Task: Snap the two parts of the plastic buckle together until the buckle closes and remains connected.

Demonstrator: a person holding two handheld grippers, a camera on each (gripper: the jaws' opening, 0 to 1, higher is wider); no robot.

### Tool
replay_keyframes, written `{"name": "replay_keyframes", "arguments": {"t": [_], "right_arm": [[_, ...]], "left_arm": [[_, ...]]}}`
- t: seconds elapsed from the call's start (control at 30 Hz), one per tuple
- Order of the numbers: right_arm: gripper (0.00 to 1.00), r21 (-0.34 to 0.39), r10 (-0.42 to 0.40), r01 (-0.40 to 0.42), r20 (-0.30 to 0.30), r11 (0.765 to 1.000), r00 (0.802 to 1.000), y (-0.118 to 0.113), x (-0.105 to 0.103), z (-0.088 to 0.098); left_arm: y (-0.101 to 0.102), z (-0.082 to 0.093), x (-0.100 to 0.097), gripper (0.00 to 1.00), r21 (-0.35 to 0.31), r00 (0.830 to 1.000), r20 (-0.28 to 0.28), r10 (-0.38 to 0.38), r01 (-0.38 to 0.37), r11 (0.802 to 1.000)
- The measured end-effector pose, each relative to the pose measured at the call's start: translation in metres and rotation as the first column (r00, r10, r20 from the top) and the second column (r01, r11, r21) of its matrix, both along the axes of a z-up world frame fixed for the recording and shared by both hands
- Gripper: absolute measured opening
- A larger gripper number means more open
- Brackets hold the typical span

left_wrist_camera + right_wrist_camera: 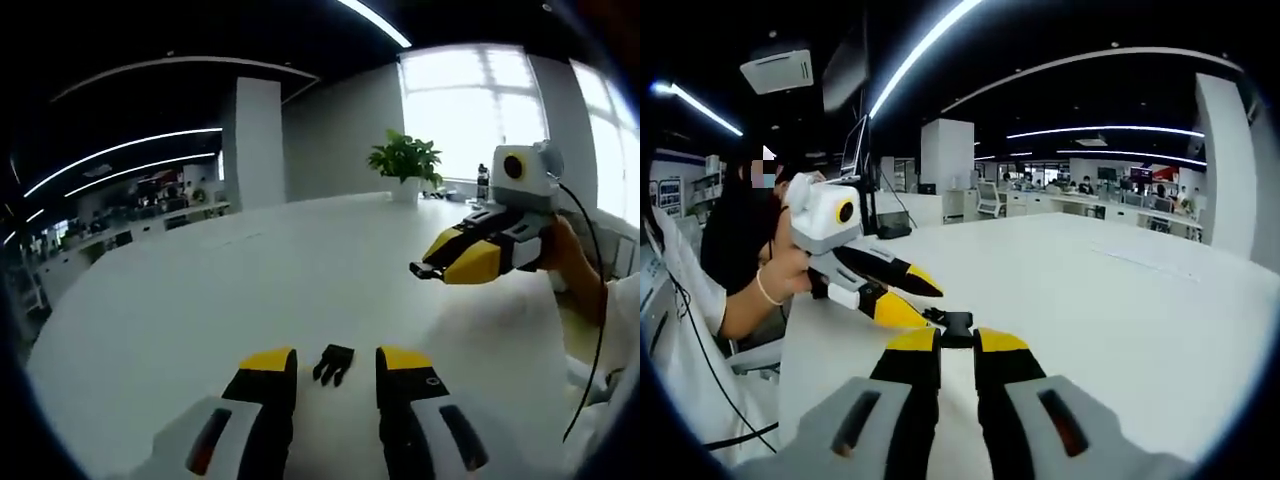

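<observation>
One black buckle part (334, 363) lies on the white table (250, 290), between the tips of my open left gripper (336, 360) and touching neither jaw. The other black buckle part (956, 326) sits pinched at the tips of my right gripper (957, 340), which is shut on it. In the left gripper view the right gripper (428, 270) hovers above the table at the right, held by a hand, with that small black part (424, 270) at its tip. In the right gripper view the left gripper (920, 298) comes in from the left, jaws spread.
A potted plant (405, 162) and a bottle (483, 183) stand at the table's far edge by the window. A person's arm (760, 300) and a cable (690, 330) are at the left. Office desks (1090, 200) fill the background.
</observation>
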State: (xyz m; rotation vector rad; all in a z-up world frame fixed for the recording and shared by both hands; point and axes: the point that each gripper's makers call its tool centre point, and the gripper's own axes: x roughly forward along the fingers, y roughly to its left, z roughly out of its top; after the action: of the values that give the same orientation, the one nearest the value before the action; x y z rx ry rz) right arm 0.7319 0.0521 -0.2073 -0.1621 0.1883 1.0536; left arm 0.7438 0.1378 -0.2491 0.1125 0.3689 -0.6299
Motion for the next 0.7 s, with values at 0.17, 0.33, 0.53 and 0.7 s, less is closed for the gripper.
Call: {"name": "replay_keyframes", "arguments": {"t": [0.17, 0.33, 0.53, 0.7], "right_arm": [[0.13, 0.015, -0.003, 0.003, 0.001, 1.000, 1.000, -0.003, -0.001, 0.002], [0.13, 0.026, -0.013, 0.013, -0.006, 1.000, 1.000, -0.007, 0.001, 0.000], [0.13, 0.044, -0.012, 0.013, -0.019, 0.999, 1.000, -0.007, 0.000, 0.000], [0.13, 0.049, -0.004, 0.005, -0.023, 0.999, 1.000, -0.005, -0.001, 0.000]], "left_arm": [[0.003, -0.005, 0.003, 0.32, 0.012, 0.999, -0.026, 0.029, -0.028, 1.000], [0.001, -0.009, 0.001, 0.31, 0.018, 0.998, -0.052, 0.018, -0.017, 1.000], [0.000, -0.010, 0.002, 0.26, 0.008, 0.998, -0.057, 0.016, -0.016, 1.000], [0.000, -0.010, 0.003, 0.19, -0.001, 0.998, -0.069, -0.002, 0.002, 1.000]]}}
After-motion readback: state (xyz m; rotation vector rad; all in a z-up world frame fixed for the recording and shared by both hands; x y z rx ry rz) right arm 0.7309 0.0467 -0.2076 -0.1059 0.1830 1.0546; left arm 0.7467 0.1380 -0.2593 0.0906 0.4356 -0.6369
